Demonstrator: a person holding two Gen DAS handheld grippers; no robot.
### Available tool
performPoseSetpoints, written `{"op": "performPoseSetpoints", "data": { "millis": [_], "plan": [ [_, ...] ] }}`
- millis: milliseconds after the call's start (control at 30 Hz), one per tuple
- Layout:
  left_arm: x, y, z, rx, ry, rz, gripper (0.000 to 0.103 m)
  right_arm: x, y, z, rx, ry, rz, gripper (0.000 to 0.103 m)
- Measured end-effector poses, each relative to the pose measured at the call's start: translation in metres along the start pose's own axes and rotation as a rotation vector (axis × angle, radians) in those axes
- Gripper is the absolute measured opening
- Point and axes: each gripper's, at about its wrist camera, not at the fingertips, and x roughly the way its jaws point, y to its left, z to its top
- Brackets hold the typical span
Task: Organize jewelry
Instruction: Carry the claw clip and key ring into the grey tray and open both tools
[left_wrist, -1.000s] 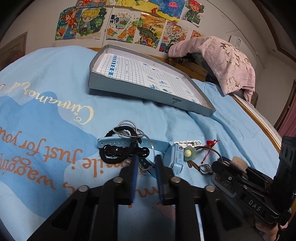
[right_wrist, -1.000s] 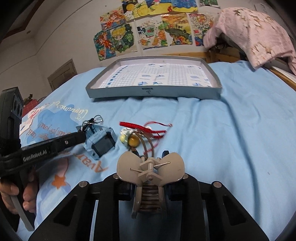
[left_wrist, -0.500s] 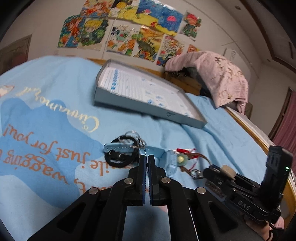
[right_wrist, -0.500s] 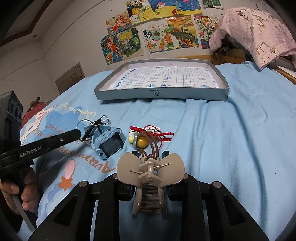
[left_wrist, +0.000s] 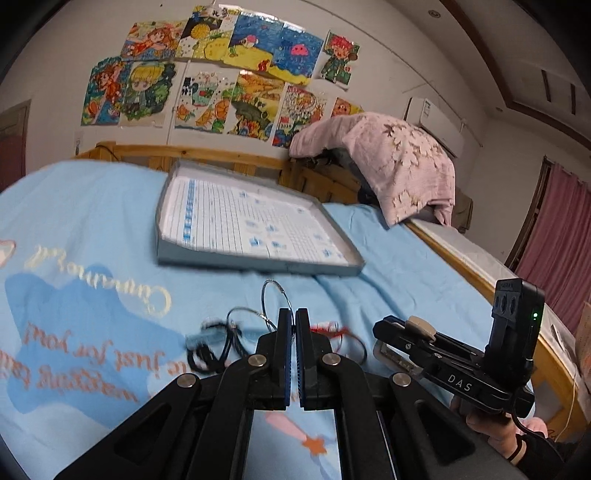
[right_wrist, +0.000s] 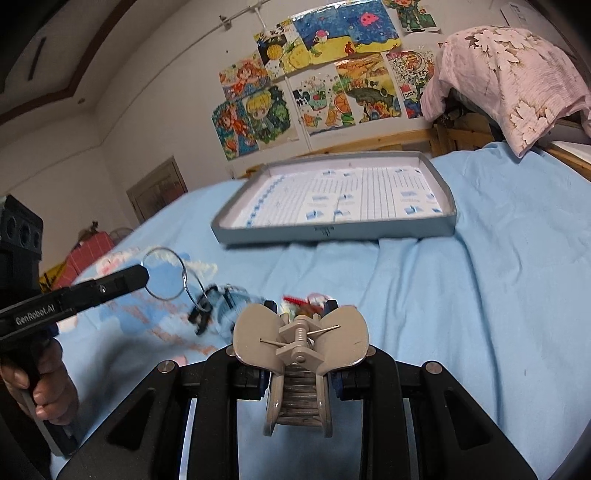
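Lettering on the tools could be read: "GenRobot.AI" ran along the side of the left gripper (right_wrist: 142, 275), and "DAS" was printed on the body of the right gripper (left_wrist: 380, 350). The left gripper's fingers were pressed nearly together on the thin wire of a silver hoop (left_wrist: 276, 300), which stood up above the fingertips, lifted clear of the blue bedsheet (right_wrist: 480, 314). From the hoop a second silver ring (left_wrist: 242, 321) and a blurred dark tangle (left_wrist: 207, 358) hung down toward the sheet. The right gripper was clamped on a beige hair claw clip (right_wrist: 301, 341), whose wings spread wide in front of its camera. Just beyond the clip, blurred, a red cord (right_wrist: 295, 300) and a pale blue watch (right_wrist: 229, 306) lay on the sheet. The sheet carried orange script reading "just for you" and a cream cursive word too smeared to read. Farther off sat a shallow grey tray (left_wrist: 258, 264) lined with gridded paper, its small front label illegible. Children's drawings (left_wrist: 221, 92) covered the far wall.
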Motion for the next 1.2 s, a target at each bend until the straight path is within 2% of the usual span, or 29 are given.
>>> {"op": "performPoseSetpoints", "data": {
  "millis": [267,500,633,1000,1200],
  "plan": [
    [0.010,0.020,0.059,-0.005,-0.049,-0.003,0.003,0.029,-0.007,0.056,0.011,-0.018,0.057,0.023],
    [0.038,0.043,0.096,-0.027,-0.087,-0.022,0.003,0.088,-0.005,0.112,-0.003,-0.034,0.068,0.023],
    [0.067,0.059,0.108,-0.058,-0.075,-0.034,0.003,0.124,-0.005,0.133,0.014,-0.033,0.075,0.023],
    [0.136,0.085,0.111,-0.102,-0.025,-0.002,0.003,0.191,-0.007,0.141,0.032,-0.014,0.080,0.023],
    [0.159,0.101,0.093,-0.134,0.070,0.069,0.003,0.211,-0.009,0.131,0.021,0.048,0.047,0.023]
  ]
}}
